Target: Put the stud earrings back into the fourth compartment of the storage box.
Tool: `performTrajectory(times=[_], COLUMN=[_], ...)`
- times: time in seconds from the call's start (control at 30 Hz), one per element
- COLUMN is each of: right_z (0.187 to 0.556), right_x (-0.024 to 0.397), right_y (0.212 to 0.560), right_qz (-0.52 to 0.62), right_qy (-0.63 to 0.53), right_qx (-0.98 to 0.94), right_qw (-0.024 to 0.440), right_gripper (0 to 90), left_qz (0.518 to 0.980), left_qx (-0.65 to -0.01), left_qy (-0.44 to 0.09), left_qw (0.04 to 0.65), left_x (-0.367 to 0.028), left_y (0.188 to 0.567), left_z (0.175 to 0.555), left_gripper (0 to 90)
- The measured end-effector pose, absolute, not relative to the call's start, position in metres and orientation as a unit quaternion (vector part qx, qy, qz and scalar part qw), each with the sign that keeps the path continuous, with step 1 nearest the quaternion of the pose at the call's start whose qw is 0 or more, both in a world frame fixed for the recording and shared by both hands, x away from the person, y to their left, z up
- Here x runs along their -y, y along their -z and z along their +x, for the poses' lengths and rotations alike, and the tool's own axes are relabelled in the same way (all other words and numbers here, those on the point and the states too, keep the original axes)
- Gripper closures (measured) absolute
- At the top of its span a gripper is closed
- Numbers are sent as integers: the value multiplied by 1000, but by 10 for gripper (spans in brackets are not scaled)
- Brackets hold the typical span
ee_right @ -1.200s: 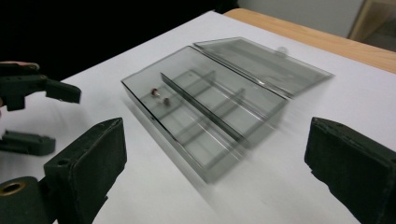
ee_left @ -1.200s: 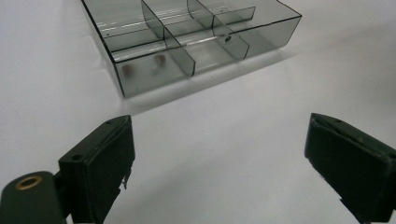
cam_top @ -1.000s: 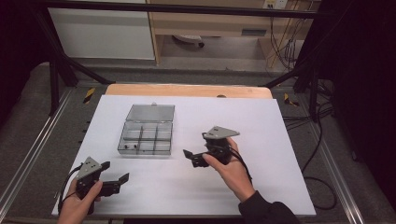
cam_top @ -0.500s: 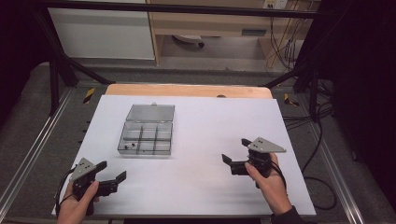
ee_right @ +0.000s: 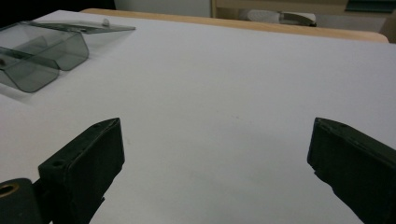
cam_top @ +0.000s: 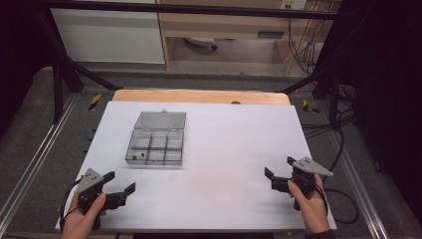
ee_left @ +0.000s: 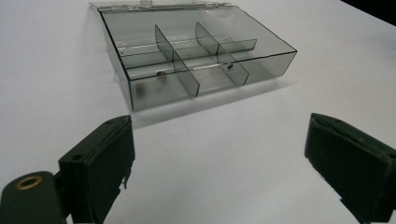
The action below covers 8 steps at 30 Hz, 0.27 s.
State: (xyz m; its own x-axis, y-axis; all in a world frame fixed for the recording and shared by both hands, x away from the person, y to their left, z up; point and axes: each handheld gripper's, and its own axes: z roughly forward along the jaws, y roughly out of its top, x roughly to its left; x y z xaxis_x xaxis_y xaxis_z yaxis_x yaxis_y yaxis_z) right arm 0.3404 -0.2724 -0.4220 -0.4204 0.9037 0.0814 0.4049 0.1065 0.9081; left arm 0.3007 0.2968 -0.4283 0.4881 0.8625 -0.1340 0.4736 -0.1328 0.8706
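Presently we hold both tools at rest near the front edge of the bench: the left gripper [cam_top: 121, 187] by the front left corner, the right gripper [cam_top: 278, 172] toward the front right corner, each with its jaws spread wide and nothing between them. The compartment box [cam_top: 155, 147] sits left of centre on the white sheet [cam_top: 234, 134], its lid [cam_top: 161, 120] folded flat toward the far edge, well apart from both tools. To work at the box well, we judge that the nearer left gripper should approach low, square to the front wall, closing only once a divider or a piece lies between the jaws. The left gripper view resolves what the high view blurs: the dividers [ee_left: 184, 72] and two small pieces, one reddish [ee_left: 160, 73], one dark [ee_left: 230, 67], in separate front compartments. The right gripper view catches just the box's rounded corner [ee_right: 44, 53].
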Motion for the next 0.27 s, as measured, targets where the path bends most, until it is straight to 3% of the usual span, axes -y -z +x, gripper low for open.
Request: performTrajectory(times=[0.27], right_z=[349], right_x=[271], right_y=[434], right_qz=[501], right_qy=[-440], right_qx=[-698], right_qw=[259], right_gripper=[41], left_qz=[730], left_qx=[-458], left_qy=[-205], left_qw=[464], left_x=[-294], left_y=[429], left_z=[302], left_gripper=[86])
